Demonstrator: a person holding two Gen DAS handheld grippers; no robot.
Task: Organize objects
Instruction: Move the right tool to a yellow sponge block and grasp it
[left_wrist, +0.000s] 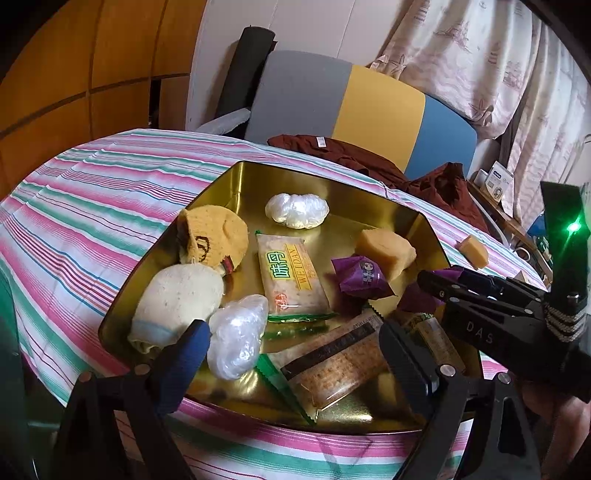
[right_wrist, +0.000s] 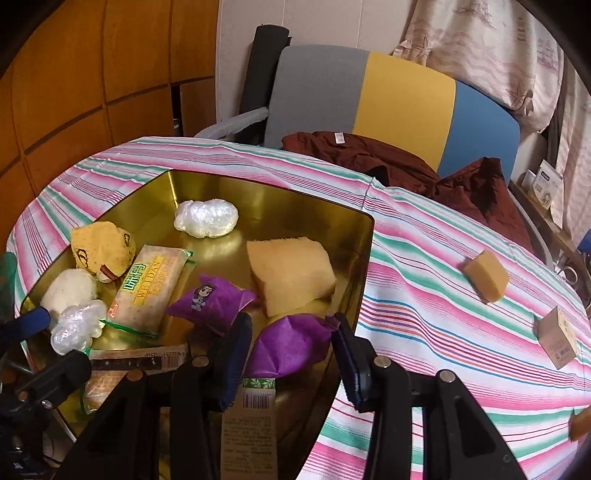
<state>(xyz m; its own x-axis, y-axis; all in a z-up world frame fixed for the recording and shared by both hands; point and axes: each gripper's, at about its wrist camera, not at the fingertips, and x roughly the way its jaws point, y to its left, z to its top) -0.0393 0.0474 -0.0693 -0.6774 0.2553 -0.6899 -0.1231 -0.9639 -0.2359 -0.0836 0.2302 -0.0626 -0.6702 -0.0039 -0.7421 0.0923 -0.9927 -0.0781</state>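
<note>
A gold tin tray (right_wrist: 258, 184) on the striped cloth holds a large yellow sponge (right_wrist: 290, 275), a purple snack packet (right_wrist: 212, 301), a Weidan cracker packet (right_wrist: 147, 288), two wads of clear plastic and some soft rolled items. My right gripper (right_wrist: 291, 325) is over the tray's near right corner, its pads pressing both sides of a second purple packet (right_wrist: 291, 347). In the left wrist view my left gripper (left_wrist: 293, 328) hangs wide open over the tray's near edge, above a plastic wad (left_wrist: 238, 336) and a brown cracker packet (left_wrist: 332, 365), touching neither. The right gripper (left_wrist: 430, 282) shows there too.
Outside the tray, on the cloth to its right, lie a small yellow sponge (right_wrist: 485, 277), a small carton box (right_wrist: 557, 338) and an orange item (right_wrist: 581, 424) at the frame edge. A dark red garment (right_wrist: 388, 155) lies at the far side, before a chair back.
</note>
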